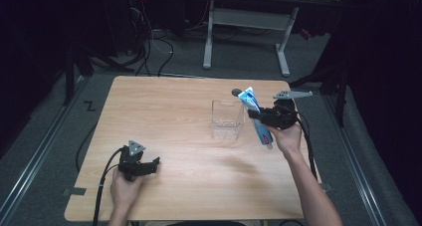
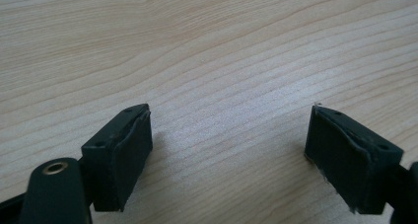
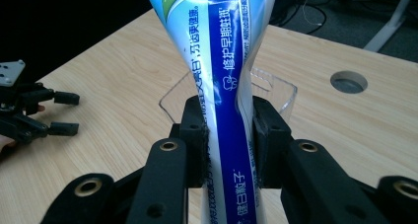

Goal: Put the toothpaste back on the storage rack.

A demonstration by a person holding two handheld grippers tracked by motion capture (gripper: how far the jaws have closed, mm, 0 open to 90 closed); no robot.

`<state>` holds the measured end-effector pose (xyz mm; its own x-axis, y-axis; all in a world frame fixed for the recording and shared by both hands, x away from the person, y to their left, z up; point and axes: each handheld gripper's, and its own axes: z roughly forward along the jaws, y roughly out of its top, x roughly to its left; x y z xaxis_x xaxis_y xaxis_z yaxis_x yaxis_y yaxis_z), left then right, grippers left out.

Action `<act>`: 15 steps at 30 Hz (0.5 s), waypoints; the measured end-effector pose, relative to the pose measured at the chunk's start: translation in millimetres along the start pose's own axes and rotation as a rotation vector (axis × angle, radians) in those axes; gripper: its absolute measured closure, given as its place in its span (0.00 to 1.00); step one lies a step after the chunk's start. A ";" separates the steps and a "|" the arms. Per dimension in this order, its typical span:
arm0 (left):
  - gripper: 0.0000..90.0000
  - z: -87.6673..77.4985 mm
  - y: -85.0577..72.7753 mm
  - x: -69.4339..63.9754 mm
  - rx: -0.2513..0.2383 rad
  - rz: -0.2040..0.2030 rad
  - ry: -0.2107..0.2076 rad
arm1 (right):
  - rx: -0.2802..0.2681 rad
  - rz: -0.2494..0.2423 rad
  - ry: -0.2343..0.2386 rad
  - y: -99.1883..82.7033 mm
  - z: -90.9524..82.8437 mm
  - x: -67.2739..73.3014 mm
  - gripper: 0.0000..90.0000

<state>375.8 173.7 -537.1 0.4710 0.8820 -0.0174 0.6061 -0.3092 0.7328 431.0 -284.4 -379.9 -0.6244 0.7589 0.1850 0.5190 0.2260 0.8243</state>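
Observation:
My right gripper (image 1: 260, 115) is shut on a blue and white toothpaste tube (image 1: 257, 117), held tilted above the table just right of a clear plastic box (image 1: 227, 119). In the right gripper view the tube (image 3: 227, 76) is pinched at its middle between the black pads (image 3: 195, 135), with the clear box (image 3: 273, 88) right behind it. My left gripper (image 1: 152, 165) rests low at the table's front left, open, with nothing between its fingers. The left gripper view has both pads (image 2: 121, 152) wide apart over bare wood, gripper (image 2: 229, 157) empty.
The wooden table (image 1: 169, 111) has a round cable hole (image 1: 236, 92) near its far edge, behind the box. A white-legged desk (image 1: 246, 22) stands beyond on the grey floor. Cables trail from both grippers toward the front edge.

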 end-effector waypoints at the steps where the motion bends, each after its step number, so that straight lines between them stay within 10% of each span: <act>1: 0.21 0.0 0.0 0.0 0.000 0.000 0.000 | -0.005 -0.004 0.002 1.5 0.6 0.9 0.79; 15: 0.21 0.0 0.0 0.0 0.000 0.000 0.000 | -0.024 -0.025 0.019 14.8 10.3 11.5 0.79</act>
<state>375.8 173.7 -537.1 0.4708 0.8821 -0.0178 0.6062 -0.3087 0.7330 437.5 -266.1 -371.0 -0.6481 0.7413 0.1742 0.4892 0.2301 0.8412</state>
